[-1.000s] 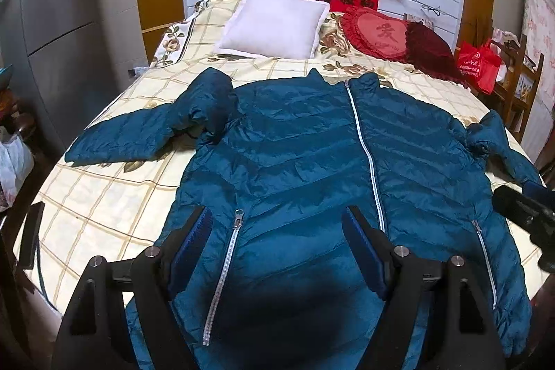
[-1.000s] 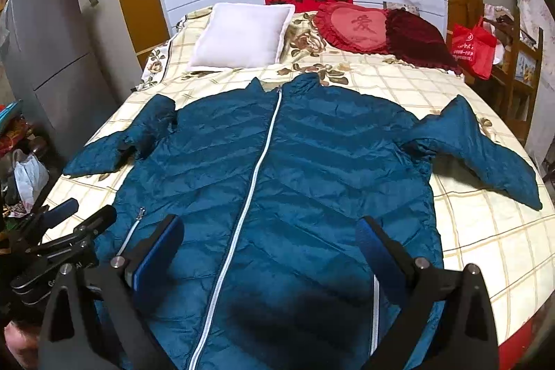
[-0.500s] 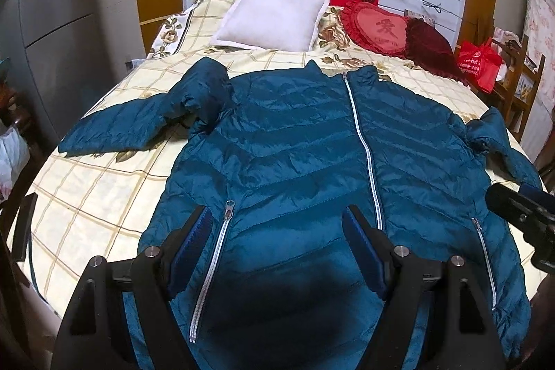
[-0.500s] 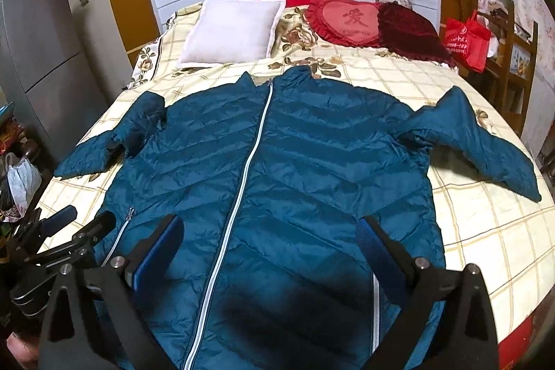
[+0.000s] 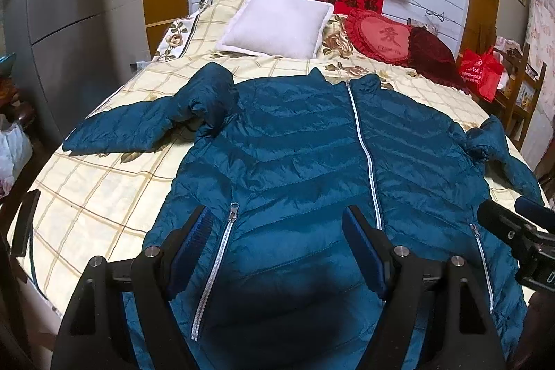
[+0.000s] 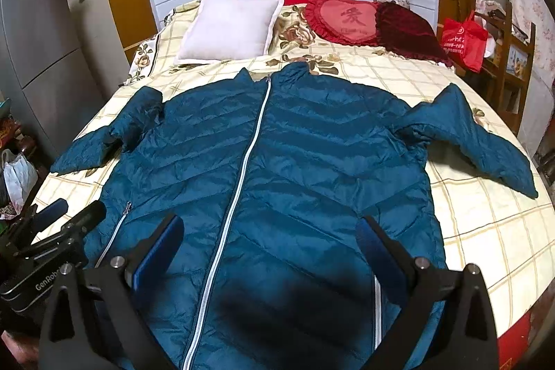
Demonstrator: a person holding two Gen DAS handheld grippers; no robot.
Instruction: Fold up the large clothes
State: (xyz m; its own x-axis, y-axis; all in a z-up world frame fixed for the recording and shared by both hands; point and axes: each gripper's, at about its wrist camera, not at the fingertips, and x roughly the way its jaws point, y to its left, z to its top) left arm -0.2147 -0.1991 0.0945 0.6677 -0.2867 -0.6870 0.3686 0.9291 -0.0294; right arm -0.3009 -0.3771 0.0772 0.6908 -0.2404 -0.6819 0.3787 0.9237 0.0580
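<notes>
A bed (image 5: 104, 196) with a cream plaid cover filled most of both views, its far end against a white panelled wall. Spread flat across it, front up and zipped shut, lay a teal quilted puffer jacket (image 5: 312, 162), collar toward the far end and hem toward the near edge. Its left sleeve (image 5: 138, 127) ran out to the left with a bunched fold at the shoulder; its right sleeve (image 6: 478, 141) angled out to the right over the plaid. At the far end sat a white pillow (image 5: 277, 23), with a red heart-shaped cushion (image 5: 381, 37) and a dark red cushion (image 5: 433, 54) to its right. A red bag (image 6: 461, 40) hung on a wooden chair at the far right. The left gripper (image 5: 277, 241) hovered over the near left part of the jacket, jaws spread wide, holding nothing, the left pocket zip (image 5: 215, 266) lying between its blue pads. The right gripper (image 6: 270, 248) hovered over the near right part, equally wide open and empty, the centre zip (image 6: 242, 196) running between its fingers.
</notes>
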